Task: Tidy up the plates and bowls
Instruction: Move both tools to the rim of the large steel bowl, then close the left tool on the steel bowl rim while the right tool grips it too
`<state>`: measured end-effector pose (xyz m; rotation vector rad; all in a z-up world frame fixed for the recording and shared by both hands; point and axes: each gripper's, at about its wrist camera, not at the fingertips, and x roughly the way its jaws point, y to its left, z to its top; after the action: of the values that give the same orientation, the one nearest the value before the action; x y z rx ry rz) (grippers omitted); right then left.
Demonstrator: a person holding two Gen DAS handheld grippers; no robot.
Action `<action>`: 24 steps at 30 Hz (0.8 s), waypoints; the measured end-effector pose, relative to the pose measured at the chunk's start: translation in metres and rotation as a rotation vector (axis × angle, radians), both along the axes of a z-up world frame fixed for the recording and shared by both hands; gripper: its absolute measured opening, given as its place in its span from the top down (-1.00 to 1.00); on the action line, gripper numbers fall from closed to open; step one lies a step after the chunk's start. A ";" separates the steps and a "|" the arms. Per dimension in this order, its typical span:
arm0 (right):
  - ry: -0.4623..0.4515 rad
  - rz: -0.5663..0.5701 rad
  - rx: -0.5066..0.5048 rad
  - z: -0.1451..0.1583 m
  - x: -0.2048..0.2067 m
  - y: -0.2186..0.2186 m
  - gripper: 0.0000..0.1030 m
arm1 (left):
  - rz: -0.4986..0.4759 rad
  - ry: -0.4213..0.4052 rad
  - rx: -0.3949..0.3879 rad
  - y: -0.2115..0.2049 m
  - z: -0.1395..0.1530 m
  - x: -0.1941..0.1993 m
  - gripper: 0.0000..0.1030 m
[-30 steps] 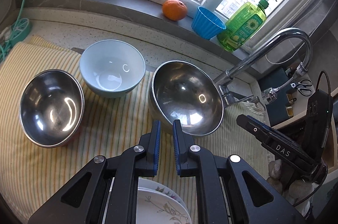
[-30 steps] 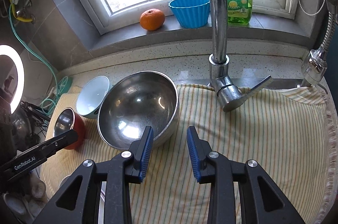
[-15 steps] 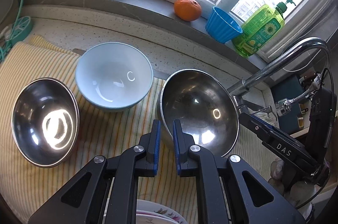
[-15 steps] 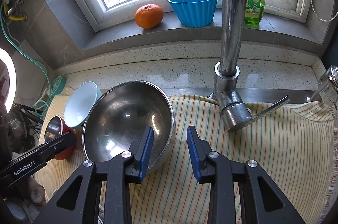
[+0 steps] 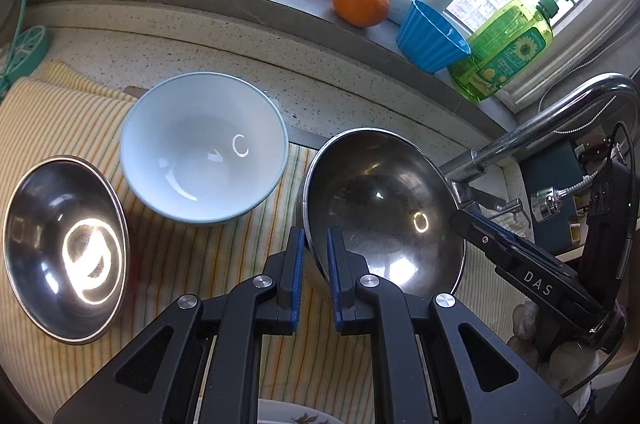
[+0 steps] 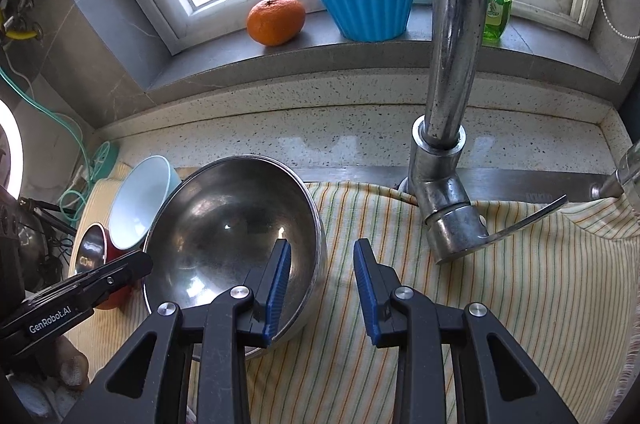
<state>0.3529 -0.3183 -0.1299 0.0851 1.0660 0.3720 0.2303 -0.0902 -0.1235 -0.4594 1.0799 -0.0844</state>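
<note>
On the striped cloth, both grippers straddle the large steel bowl's rim, left gripper fingers nearly together, right gripper fingers apart, likely to lift it.

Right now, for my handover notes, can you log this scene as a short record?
surface: striped cloth by the tap
bowls: big steel bowl, blue bowl, small steel bowl
left tongs: nearly closed, at big steel bowl's rim; grip unclear
right tongs: open, astride big steel bowl's rim
sill: orange, blue cup, soap bottle
</note>
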 end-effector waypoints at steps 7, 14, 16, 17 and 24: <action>0.020 0.016 -0.008 -0.004 0.003 0.006 0.63 | -0.006 0.017 -0.012 0.000 -0.006 0.001 0.81; 0.022 0.028 -0.032 -0.007 0.002 0.012 0.78 | -0.018 0.012 0.016 -0.004 -0.007 0.003 0.81; 0.018 0.028 -0.046 -0.007 0.001 0.013 0.83 | -0.022 0.009 0.021 -0.004 -0.007 0.003 0.81; 0.017 0.028 -0.050 -0.007 0.001 0.013 0.83 | -0.024 0.009 0.021 -0.004 -0.007 0.003 0.81; 0.003 0.032 -0.077 -0.005 -0.004 0.016 0.84 | -0.030 0.009 0.026 -0.004 -0.007 0.002 0.81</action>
<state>0.3493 -0.3028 -0.1346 -0.0001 1.0843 0.3591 0.2324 -0.0941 -0.1306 -0.4204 1.0953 -0.0945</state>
